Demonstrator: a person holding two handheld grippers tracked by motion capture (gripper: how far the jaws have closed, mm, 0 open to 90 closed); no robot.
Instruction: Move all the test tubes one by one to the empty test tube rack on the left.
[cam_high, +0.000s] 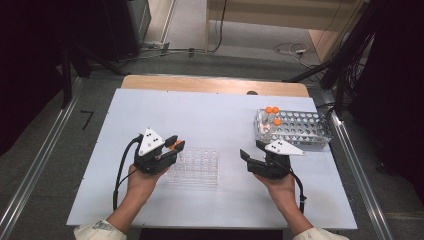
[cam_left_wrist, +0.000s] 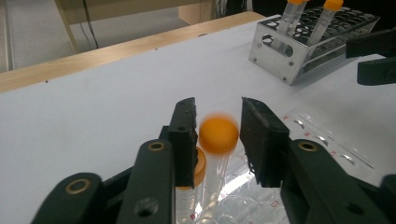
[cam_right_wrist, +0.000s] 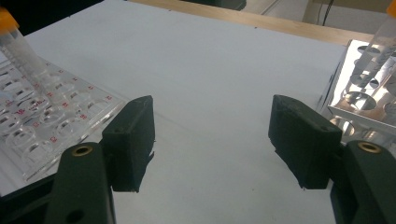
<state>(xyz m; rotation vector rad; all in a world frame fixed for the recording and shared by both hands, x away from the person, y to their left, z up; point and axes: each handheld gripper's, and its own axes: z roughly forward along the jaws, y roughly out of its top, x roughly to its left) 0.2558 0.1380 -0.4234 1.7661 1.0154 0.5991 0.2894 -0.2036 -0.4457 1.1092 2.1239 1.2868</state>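
The orange-capped tube (cam_left_wrist: 217, 140) stands between the jaws of the left gripper (cam_left_wrist: 217, 135), its foot down in a well of the clear acrylic rack (cam_high: 196, 167) near the rack's left edge. Its cap is blurred, and a sliver of daylight seems to show on either side of it, so the pads look just off the cap rather than pressing it; the blur makes that hard to settle. A second orange-capped tube (cam_left_wrist: 195, 186) sits in the rack right beside it, partly behind the left jaw.

The risk, as I judge it, lies in the release. If the tube is not seated to the bottom of its well, it could lean or tip as the jaws part. Pulling the gripper away crookedly could catch the cap and drag the tube out, or knock the neighbouring tube. The light acrylic rack could also slide on the smooth white table (cam_high: 210, 120).

The right gripper (cam_high: 256, 151) hovers over bare table between the two racks, jaws wide apart and holding nothing. Beyond it, the metal rack (cam_high: 300, 131) at the table's far right carries three more orange-capped tubes (cam_high: 272, 116) in its left end.

Small red characters are printed beside the wells of the acrylic rack, visible in both gripper views; a "C" and a "B" seem legible, the rest too small to read.
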